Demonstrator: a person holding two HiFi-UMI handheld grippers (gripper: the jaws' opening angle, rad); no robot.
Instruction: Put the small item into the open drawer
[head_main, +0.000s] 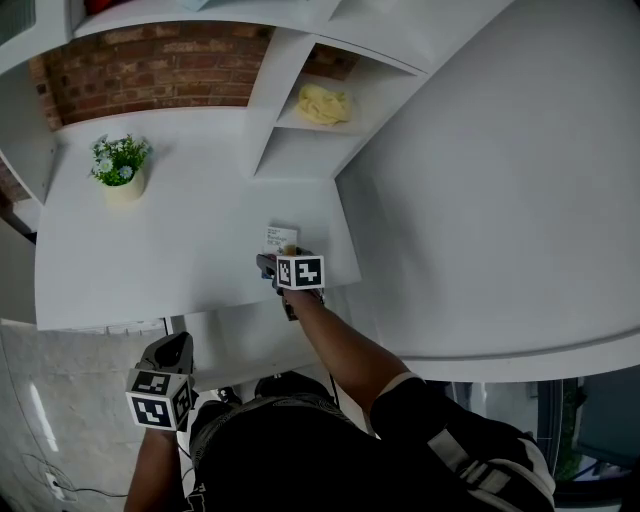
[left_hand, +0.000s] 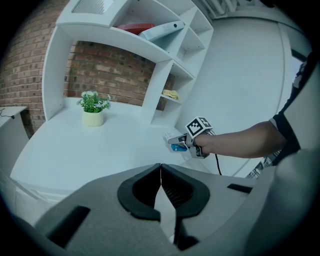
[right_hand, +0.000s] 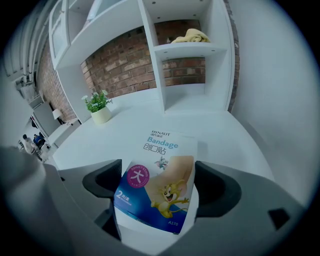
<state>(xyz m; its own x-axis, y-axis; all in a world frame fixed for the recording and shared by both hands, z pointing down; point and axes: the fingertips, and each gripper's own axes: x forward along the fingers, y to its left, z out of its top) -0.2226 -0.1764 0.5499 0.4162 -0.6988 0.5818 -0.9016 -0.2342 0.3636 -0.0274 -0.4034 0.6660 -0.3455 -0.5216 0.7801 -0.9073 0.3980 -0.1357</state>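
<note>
My right jaws (right_hand: 156, 175) are clamped on the bandage box (right_hand: 159, 167), one pad against each long side. The box stands up between them, its printed face towards the camera and its top edge sticking out past the pads. My left jaws (left_hand: 160, 176) are pressed together, pad to pad, with nothing between them.

The box sits over the near right corner of the white counter (head_main: 180, 250), close to the front edge. I cannot tell whether its bottom touches the surface. My left jaws hang lower, in front of the counter's edge and off to the left, well apart from the right ones.

The counter is bare and smooth apart from a small green plant (head_main: 120, 160) with pale flowers in a cream pot (head_main: 124, 187), which stands far back on the left. Behind it runs a red brick wall (head_main: 150, 65). White shelves (head_main: 300, 150) rise from the counter's back right. A crumpled yellow cloth (head_main: 322, 104) lies on one of them, and something red (left_hand: 137, 27) is on a higher one. A plain white wall (head_main: 500, 200) closes off the right side of the counter.
</note>
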